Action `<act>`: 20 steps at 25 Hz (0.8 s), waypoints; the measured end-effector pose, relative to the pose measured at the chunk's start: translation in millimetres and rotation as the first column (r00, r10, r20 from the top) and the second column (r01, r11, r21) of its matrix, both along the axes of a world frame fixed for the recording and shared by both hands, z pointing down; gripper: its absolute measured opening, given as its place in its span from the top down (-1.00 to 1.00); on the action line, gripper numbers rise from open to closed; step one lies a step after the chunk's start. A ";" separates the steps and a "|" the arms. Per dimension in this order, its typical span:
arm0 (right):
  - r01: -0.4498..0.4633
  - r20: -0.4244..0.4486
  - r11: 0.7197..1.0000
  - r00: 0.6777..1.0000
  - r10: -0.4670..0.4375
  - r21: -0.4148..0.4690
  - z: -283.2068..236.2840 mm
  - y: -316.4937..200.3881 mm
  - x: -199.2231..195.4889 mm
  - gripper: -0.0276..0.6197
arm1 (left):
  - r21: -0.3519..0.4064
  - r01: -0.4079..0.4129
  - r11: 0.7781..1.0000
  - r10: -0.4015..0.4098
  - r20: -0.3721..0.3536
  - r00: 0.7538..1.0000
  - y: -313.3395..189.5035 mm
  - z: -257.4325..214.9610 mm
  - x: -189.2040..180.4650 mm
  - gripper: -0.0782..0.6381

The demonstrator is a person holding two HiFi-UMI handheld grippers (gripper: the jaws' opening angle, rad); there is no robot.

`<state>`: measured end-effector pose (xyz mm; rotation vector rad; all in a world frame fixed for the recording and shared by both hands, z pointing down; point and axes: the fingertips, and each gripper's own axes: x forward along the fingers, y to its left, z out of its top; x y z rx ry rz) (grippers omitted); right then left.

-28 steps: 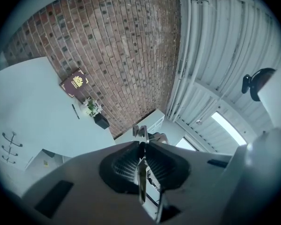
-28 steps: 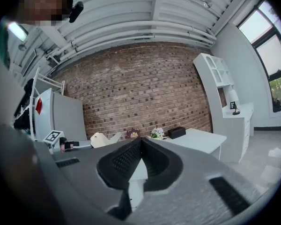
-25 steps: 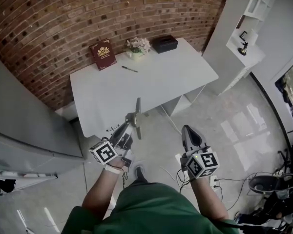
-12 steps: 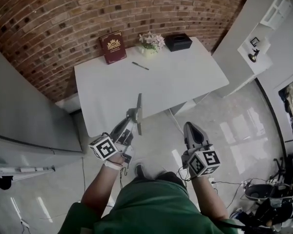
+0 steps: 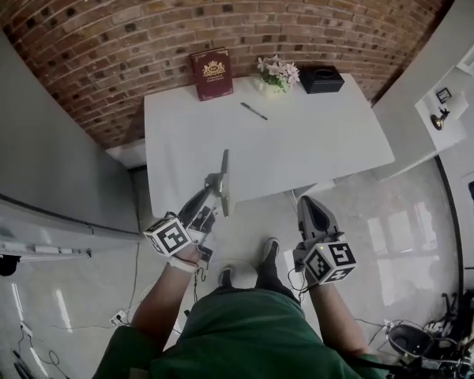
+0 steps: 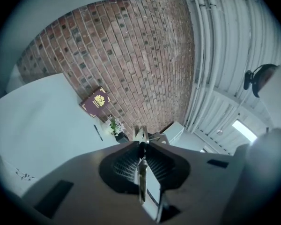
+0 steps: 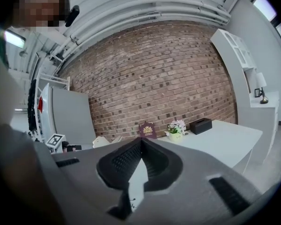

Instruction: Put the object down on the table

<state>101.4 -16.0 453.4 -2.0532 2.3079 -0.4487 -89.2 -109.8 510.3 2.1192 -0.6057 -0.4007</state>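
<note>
Left gripper [image 5: 212, 192]: fingers clamped on thin grey metal tool [image 5: 223, 181], which stands on edge in the air at the white worktop's [image 5: 324, 140] near edge. Right gripper [image 5: 307, 209]: fingers together, empty. Step, probably: approach. Next: reach over worktop, lower, release.

A red brick wall [image 5: 126, 22] stands behind a white rectangular table [image 5: 316, 144], with a glossy pale floor [image 5: 411, 227] and a white shelf unit [image 5: 457, 133] at the right.
</note>
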 end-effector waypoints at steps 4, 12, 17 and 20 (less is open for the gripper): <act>0.079 0.027 0.997 0.997 -0.079 0.011 4.8 -35.5 12.1 0.91 | 0.007 0.083 0.997 -0.083 0.032 0.996 -23.2 6.3 1.9 0.67; 0.212 0.085 0.977 0.974 -0.212 0.008 16.7 -97.5 64.6 0.91 | -0.028 0.227 0.974 -0.223 0.108 0.969 -54.9 22.0 36.6 0.67; 0.285 0.112 0.959 0.952 -0.283 0.001 23.0 -129.3 80.2 0.91 | -0.023 0.302 0.953 -0.294 0.176 0.939 -71.5 31.8 50.3 0.67; 0.338 0.127 0.941 0.934 -0.335 -0.008 27.7 -140.6 77.3 0.91 | -0.003 0.359 0.933 -0.349 0.235 0.907 -80.7 36.0 46.4 0.67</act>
